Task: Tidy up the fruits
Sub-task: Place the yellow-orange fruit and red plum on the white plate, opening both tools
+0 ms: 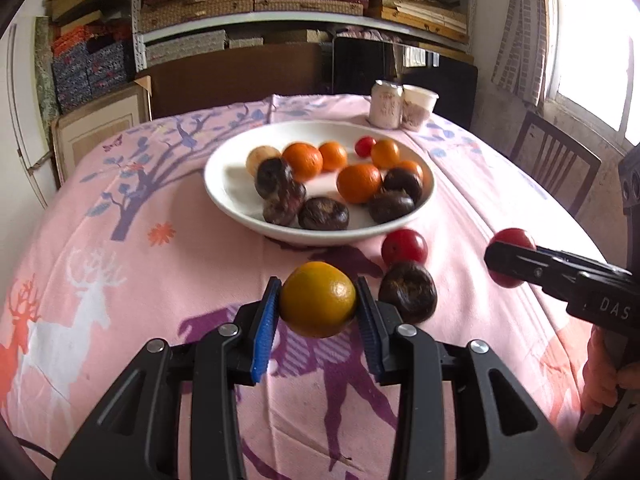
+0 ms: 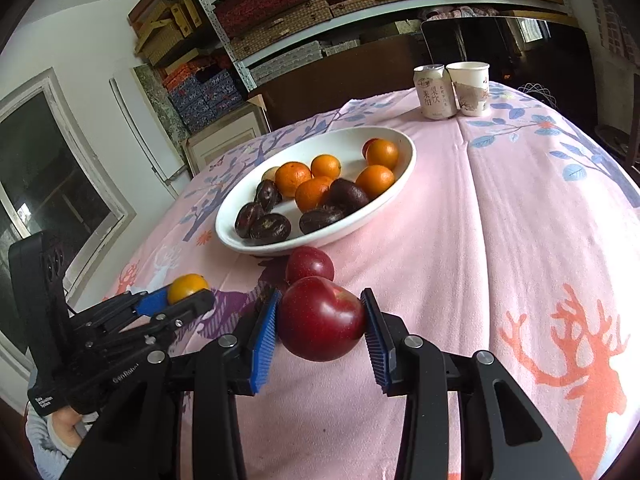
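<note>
both grippers loaded, white bowl (image 1: 240, 216) already mostly filled

the left gripper (image 1: 318, 304) is clamped on an orange (image 1: 318, 300) and the right gripper (image 2: 320, 324) on a dark red plum (image 2: 320, 324), both carried above the pink tablecloth (image 2: 500, 260) just short of the bowl. the bowl holds about 5 oranges, several dark brown fruits and a small red one. left outside, on the cloth near its rim: 1 red fruit (image 1: 404, 246) and 1 dark brown fruit (image 1: 408, 292). judged mostly done: 2 drops, then 2 more pickups.

Glossy white bowl (image 1: 224, 196); matt pink cloth tablecloth (image 1: 192, 264); ribbed blue pads (image 1: 266, 320).
</note>
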Demonstrator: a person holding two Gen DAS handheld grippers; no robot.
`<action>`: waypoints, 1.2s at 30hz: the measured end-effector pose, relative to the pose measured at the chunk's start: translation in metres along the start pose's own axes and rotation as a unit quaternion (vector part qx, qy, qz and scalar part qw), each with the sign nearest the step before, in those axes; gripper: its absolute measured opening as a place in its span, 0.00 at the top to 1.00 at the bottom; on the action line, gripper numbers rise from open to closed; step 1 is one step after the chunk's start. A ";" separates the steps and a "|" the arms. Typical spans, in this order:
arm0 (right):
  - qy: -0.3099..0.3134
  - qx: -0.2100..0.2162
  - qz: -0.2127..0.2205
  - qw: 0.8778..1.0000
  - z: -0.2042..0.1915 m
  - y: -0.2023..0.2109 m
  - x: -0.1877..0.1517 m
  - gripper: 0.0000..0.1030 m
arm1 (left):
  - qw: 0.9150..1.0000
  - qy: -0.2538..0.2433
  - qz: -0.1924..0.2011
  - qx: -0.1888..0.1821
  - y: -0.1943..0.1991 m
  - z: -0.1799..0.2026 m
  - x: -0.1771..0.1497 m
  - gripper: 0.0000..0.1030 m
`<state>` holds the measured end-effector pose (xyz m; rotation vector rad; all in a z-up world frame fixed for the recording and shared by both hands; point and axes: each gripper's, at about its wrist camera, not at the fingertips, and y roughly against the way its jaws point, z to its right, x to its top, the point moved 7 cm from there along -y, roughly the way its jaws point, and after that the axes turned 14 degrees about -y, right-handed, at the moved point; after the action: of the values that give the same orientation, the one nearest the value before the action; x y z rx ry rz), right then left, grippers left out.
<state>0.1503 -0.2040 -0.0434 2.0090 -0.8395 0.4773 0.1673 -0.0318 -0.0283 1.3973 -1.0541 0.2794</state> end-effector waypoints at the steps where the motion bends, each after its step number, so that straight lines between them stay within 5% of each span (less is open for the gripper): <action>1: 0.004 -0.006 0.008 1.000 -0.001 0.002 0.008 0.60 | 1.000 0.001 0.002 0.003 0.001 -0.006 0.010 0.65; 8: 0.025 -0.026 0.035 0.999 -0.025 -0.010 0.079 0.60 | 0.999 0.017 0.013 0.036 -0.023 -0.047 0.079 0.65; 16: 0.005 -0.053 0.008 0.999 -0.017 -0.095 0.111 0.59 | 0.997 0.055 -0.032 0.032 -0.098 -0.074 0.071 0.65; 17: -0.003 -0.050 0.009 0.999 -0.013 -0.102 0.113 0.58 | 0.997 0.057 -0.035 0.031 -0.102 -0.076 0.069 0.63; 19: -0.017 -0.044 0.010 0.999 -0.007 -0.109 0.114 0.38 | 0.997 0.054 -0.031 0.041 -0.102 -0.080 0.067 0.49; 20: -0.019 -0.043 0.011 0.999 -0.004 -0.109 0.115 0.38 | 0.997 0.057 -0.026 0.049 -0.099 -0.083 0.067 0.41; 24: -0.032 -0.026 0.030 0.999 -0.003 -0.089 0.120 0.38 | 0.997 0.067 -0.010 0.047 -0.081 -0.086 0.069 0.39; 30: -0.039 0.000 0.056 0.998 -0.002 -0.040 0.107 0.32 | 0.999 0.031 0.014 0.027 -0.040 -0.047 0.053 0.33; 36: -0.075 -0.008 0.048 0.996 0.031 -0.019 0.077 0.30 | 0.997 -0.069 0.010 0.032 -0.020 0.025 0.023 0.25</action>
<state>0.2178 -0.2520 -0.0241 2.0156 -1.0332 0.3765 0.1826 -0.0679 -0.0291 1.4805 -1.1821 0.2340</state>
